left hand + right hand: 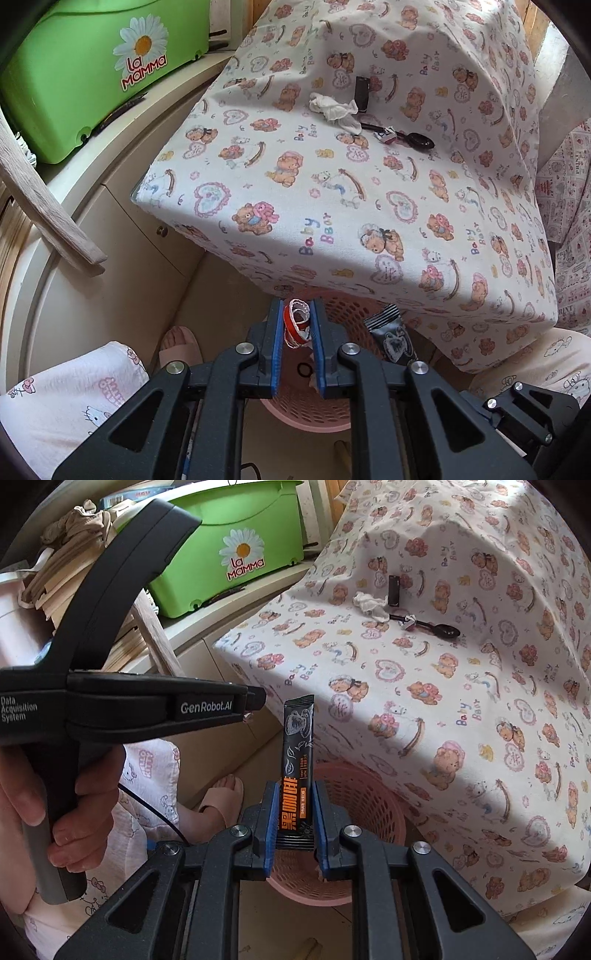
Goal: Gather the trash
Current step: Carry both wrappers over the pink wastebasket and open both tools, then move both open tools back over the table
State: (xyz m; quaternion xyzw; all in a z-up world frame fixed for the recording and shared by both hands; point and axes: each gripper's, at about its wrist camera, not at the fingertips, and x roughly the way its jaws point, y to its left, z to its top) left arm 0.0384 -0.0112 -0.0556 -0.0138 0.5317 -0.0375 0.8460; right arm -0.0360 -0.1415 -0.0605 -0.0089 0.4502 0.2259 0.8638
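Note:
My left gripper (297, 325) is shut on a crumpled red-and-white wrapper (295, 326) and holds it over the pink mesh basket (317, 417). My right gripper (294, 812) is shut on a black coffee sachet (297, 771), upright above the same basket (354, 782); the sachet also shows in the left wrist view (391, 336). The left gripper's body (155, 705) crosses the right wrist view at the left. On the bear-print cloth (332, 206) lie a crumpled white tissue (334, 109), a black stick pack (361, 92), a black spoon (413, 138) and a small wrapper (386, 134).
A green La Mamma box (92, 74) sits on a cream cabinet (110, 236) at the left. A wooden slat (48, 214) leans there. The person's knees (66, 402) and slippered foot (181, 350) are beside the basket. Stacked papers (74, 579) are at the far left.

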